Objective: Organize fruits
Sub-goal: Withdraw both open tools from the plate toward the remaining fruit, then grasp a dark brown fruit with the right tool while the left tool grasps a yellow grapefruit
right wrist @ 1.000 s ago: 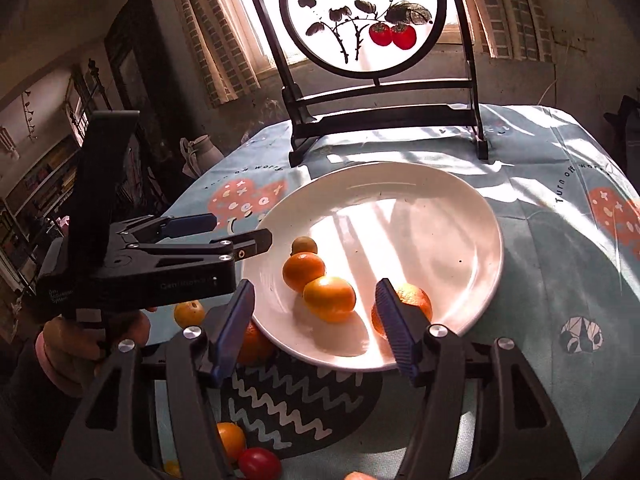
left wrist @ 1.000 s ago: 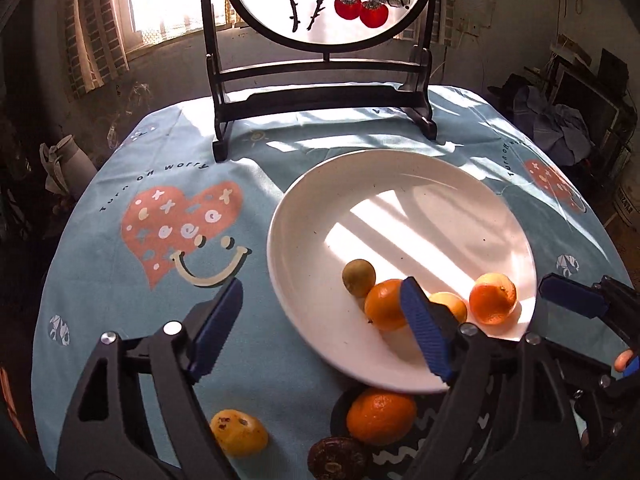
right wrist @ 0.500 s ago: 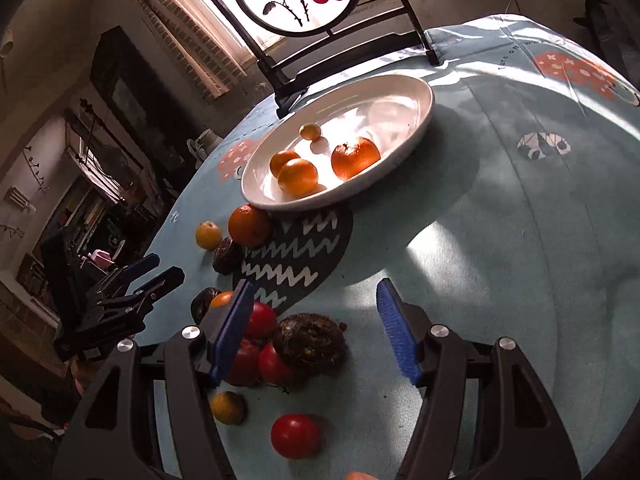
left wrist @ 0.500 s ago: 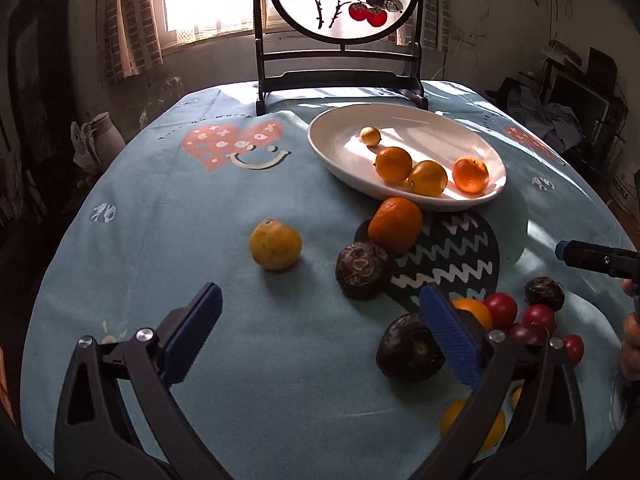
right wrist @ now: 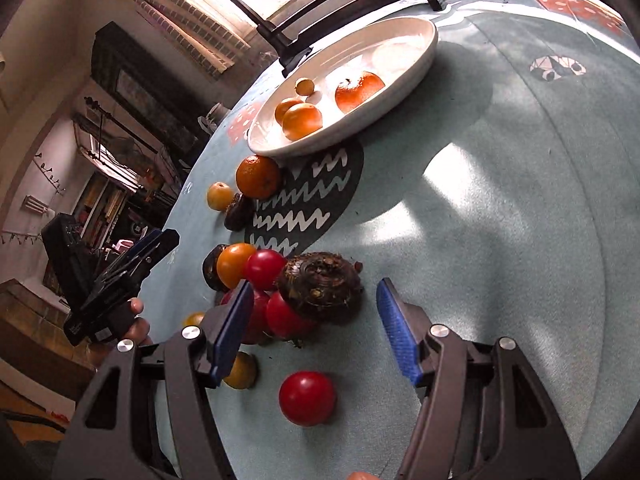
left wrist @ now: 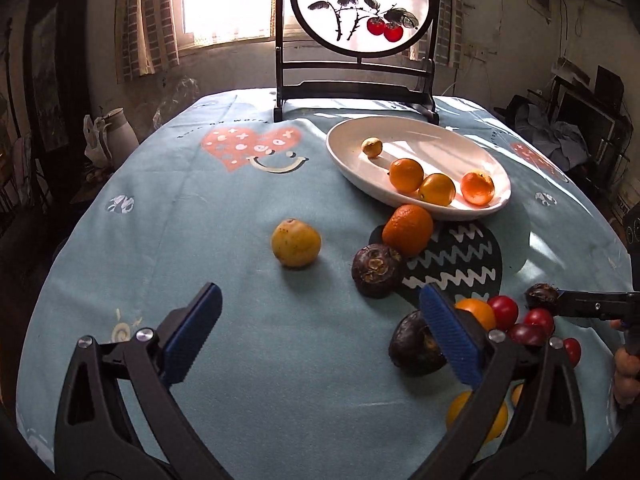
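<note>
Both tongs pulled back off the plate empty, left gripper and right gripper spread wide; dark fruit ahead between right's pads, likely next.

Pulled both grippers back from over the white plate. Brought the left gripper low and wide open toward the loose fruit on the counter. Swung the right gripper, open, down around the dark knobbly fruit.
</note>
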A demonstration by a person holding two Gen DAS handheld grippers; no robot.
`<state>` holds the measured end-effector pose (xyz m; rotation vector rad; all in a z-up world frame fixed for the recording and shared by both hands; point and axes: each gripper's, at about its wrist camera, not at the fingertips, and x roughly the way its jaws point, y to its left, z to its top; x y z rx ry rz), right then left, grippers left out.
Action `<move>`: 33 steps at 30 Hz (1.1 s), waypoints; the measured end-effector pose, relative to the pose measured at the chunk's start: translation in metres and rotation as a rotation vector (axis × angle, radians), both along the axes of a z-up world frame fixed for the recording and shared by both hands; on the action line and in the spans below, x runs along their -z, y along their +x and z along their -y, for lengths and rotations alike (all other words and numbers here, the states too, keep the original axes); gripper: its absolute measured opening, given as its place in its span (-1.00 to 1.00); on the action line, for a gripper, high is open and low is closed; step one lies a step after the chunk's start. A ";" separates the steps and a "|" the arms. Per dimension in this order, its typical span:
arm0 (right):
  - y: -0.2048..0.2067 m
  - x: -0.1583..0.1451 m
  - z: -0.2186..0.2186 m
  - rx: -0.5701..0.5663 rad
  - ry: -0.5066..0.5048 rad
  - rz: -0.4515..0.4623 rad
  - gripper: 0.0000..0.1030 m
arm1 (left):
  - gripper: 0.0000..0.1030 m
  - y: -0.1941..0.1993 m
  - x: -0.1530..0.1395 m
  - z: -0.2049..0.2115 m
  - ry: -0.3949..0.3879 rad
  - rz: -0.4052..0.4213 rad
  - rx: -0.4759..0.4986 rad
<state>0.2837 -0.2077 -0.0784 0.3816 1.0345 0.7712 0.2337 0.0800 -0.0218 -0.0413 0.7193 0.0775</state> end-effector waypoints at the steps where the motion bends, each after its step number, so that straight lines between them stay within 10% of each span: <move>1: 0.001 0.000 -0.001 0.000 -0.002 0.000 0.21 | 0.96 0.000 0.000 0.000 0.003 0.000 0.002; 14: 0.001 0.000 0.001 0.023 -0.007 0.018 -0.15 | 0.96 -0.001 0.003 0.007 0.013 -0.015 0.034; 20: -0.002 -0.010 0.009 0.066 0.006 0.069 -0.15 | 0.94 -0.022 -0.001 0.022 -0.091 -0.029 0.305; 25: -0.002 -0.011 0.006 0.062 -0.002 0.077 -0.15 | 0.77 -0.051 0.008 0.051 -0.004 -0.031 0.462; 33: -0.004 -0.013 0.007 0.078 -0.013 0.086 -0.15 | 0.42 -0.050 0.024 0.063 0.012 -0.116 0.508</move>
